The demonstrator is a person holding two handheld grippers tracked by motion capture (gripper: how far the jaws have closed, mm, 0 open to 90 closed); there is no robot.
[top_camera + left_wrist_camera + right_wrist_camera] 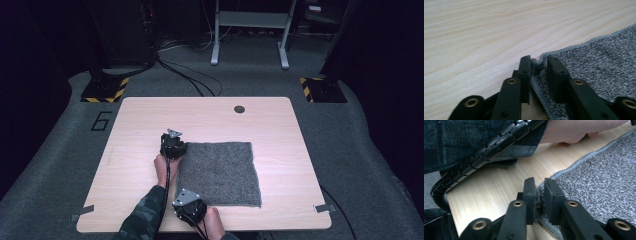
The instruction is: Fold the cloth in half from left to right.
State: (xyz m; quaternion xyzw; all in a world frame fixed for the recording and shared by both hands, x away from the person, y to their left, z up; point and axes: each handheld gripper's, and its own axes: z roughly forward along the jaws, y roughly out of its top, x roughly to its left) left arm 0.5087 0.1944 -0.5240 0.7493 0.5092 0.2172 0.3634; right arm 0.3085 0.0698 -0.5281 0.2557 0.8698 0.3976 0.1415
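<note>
I have the grey towel (218,174) lying flat on the wooden table (280,125), right of centre toward my side, and both tools are set on its left edge. My left gripper (538,65) sits at the far left corner with its jaws straddling the hemmed edge, pinching the cloth between them; my right gripper (539,188) is clamped the same way on the near left corner. This looks like the start of a fold, so I judge the thing to get right is an even lift: I raise both corners together, keep the edge taut between them, and check neither hem slips out before I carry it across toward the right edge.
</note>
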